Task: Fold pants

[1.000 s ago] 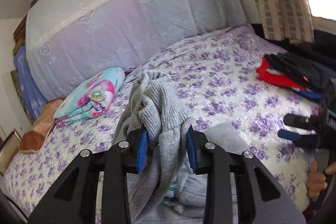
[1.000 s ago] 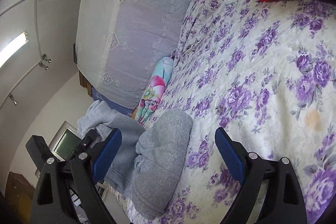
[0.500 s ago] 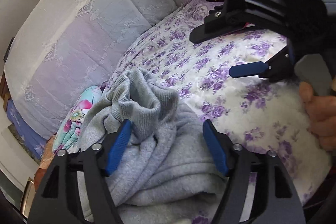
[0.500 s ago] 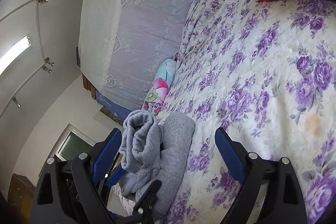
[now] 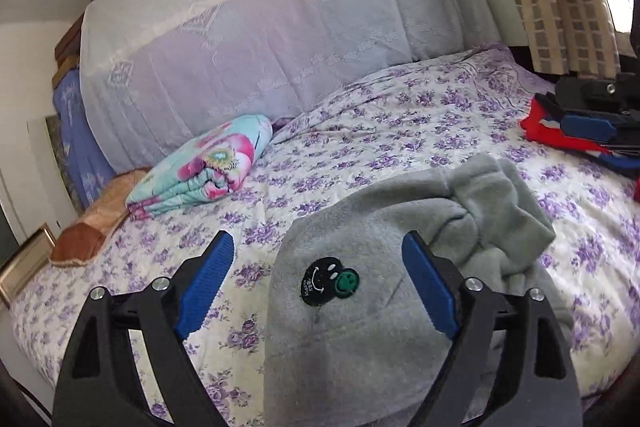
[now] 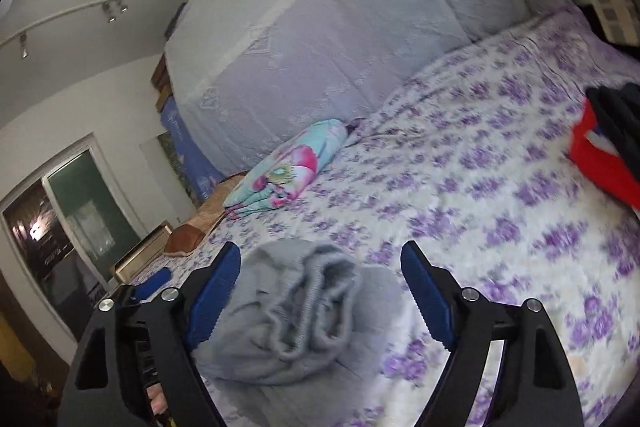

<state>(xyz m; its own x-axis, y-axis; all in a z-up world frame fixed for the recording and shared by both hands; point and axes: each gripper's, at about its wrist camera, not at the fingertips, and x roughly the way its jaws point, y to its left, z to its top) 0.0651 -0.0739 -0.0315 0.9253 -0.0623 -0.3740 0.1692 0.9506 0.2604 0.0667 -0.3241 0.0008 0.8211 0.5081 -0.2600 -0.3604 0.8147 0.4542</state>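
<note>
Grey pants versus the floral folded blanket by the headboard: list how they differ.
The grey pants are plain grey with a small black smiley patch; the floral blanket is turquoise with pink flowers. The pants lie at the near edge of the bed, between the open left gripper fingers; the blanket sits far back beside the covered headboard. The pants look loosely bunched, with a rumpled waistband; the blanket is a neat, tight bundle. Both rest on the purple-flowered bedspread.

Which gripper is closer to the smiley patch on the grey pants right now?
Left. The left gripper hangs open right over the smiley patch on the grey pants. The right gripper is open near the bunched ribbed end, where no patch shows.
</note>
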